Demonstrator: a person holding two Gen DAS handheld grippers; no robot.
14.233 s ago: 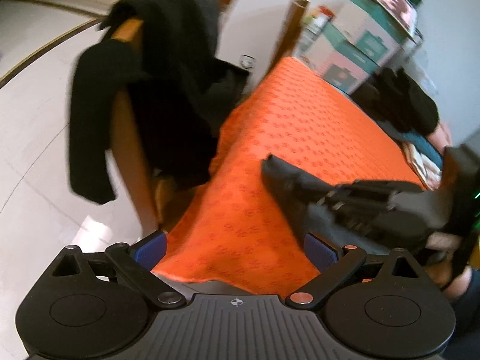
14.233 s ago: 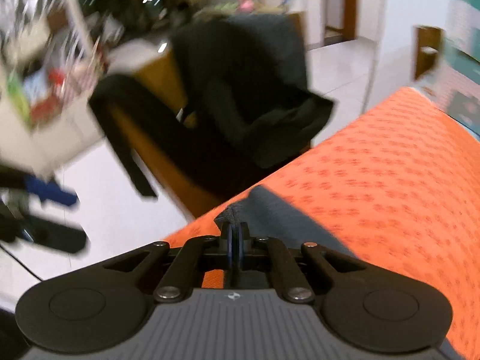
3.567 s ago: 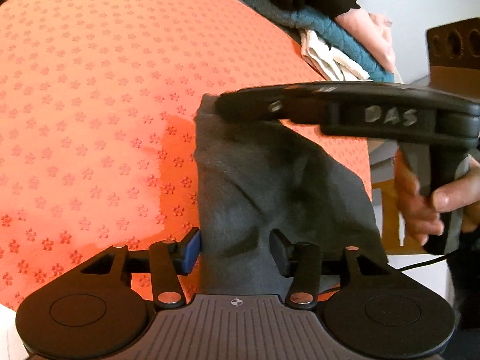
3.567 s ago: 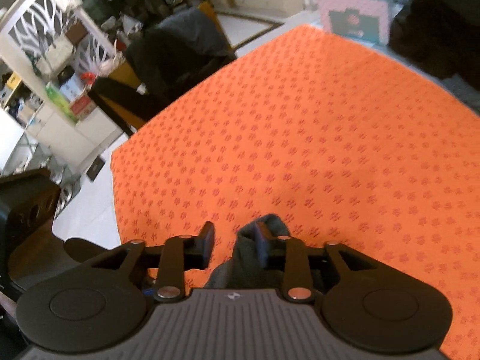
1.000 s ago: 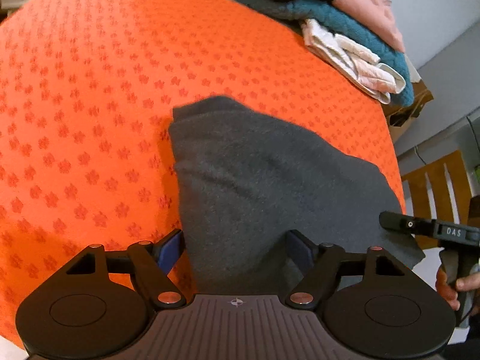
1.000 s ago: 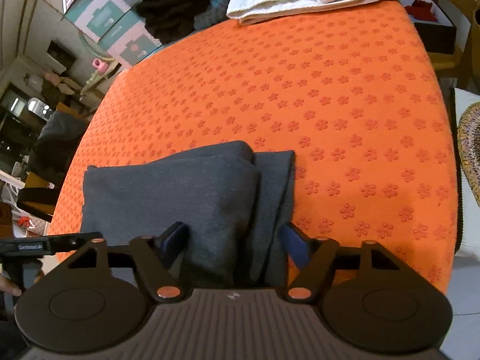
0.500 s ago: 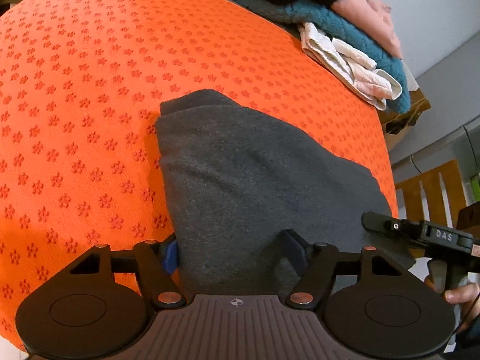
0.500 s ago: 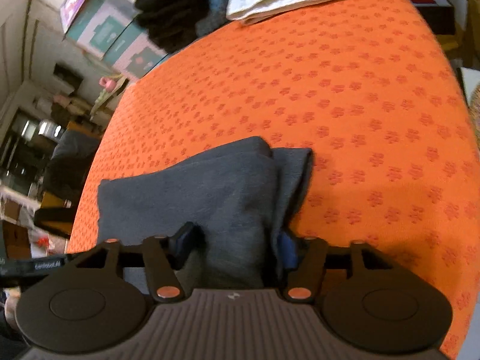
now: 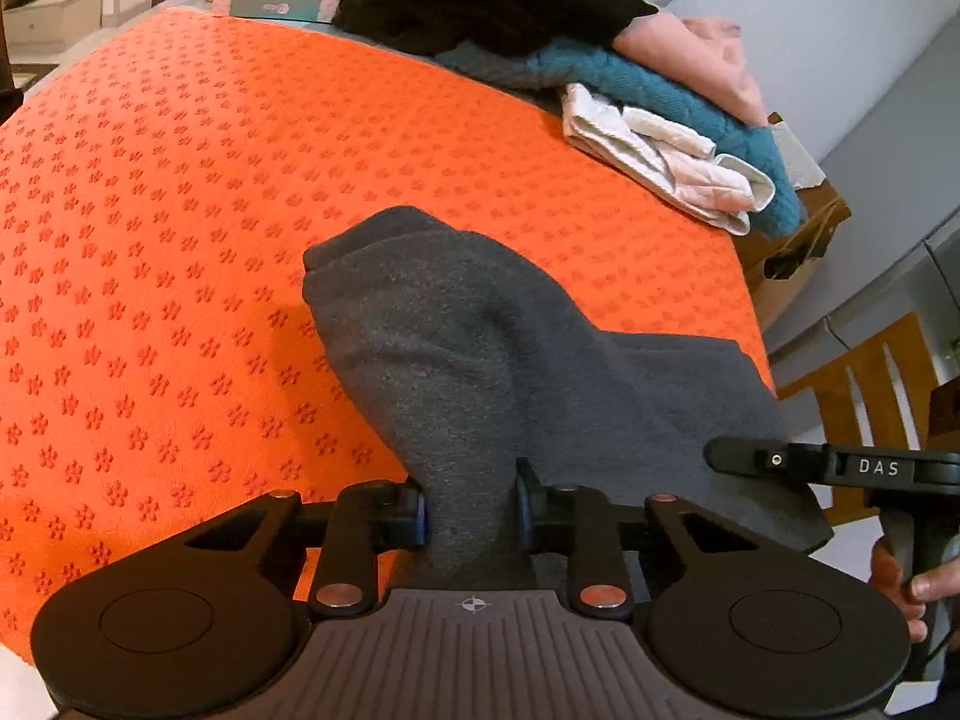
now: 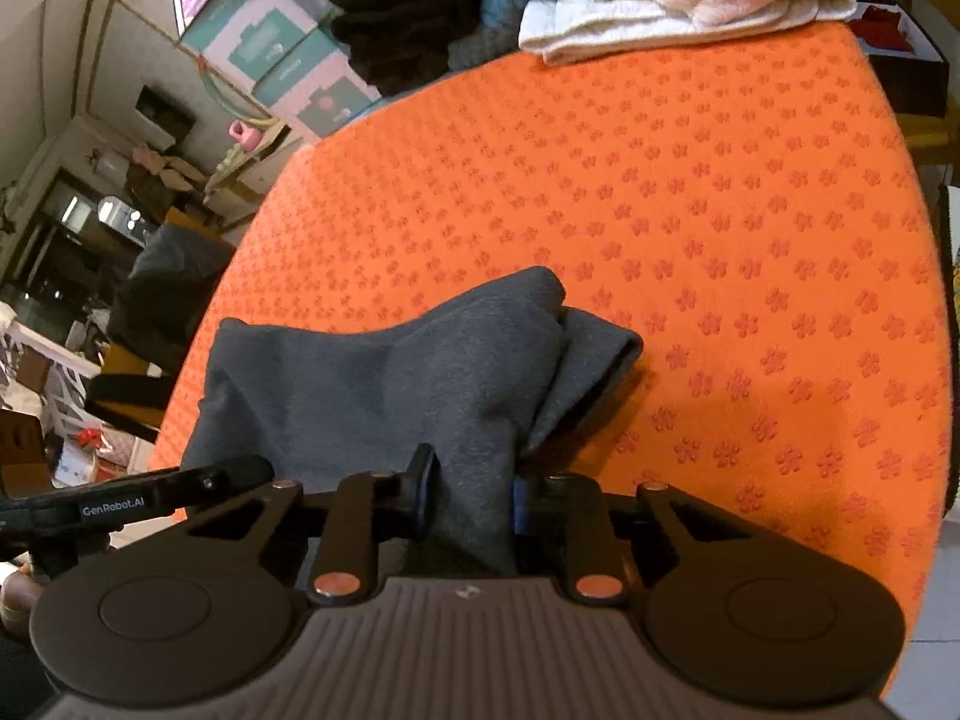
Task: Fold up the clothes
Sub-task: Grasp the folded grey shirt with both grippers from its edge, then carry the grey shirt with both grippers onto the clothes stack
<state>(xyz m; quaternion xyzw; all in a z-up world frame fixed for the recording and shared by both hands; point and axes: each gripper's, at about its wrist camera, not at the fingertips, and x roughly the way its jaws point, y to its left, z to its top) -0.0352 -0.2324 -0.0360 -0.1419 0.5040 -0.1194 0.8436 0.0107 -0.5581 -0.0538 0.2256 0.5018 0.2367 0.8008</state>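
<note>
Two grippers pinch one folded grey garment (image 9: 480,360) at its near edge, low on the orange cloth (image 9: 150,240). The left gripper (image 9: 471,510) is closing with a bunched fold of the garment pressed between its blue-faced pads; the right gripper (image 10: 468,495) is closing likewise on the opposite near corner. The cloth, a matte weave stamped with small flower shapes, lies bare from nine to twelve o'clock of the garment in the left wrist view. A heap of clothes (image 9: 630,78), knitted teal, quilted white, pink and black, sits at one o'clock, near the far edge. The garment is soft fleece, thick-layered, with rounded folded corners; its right side reaches the cloth's rim.
</note>
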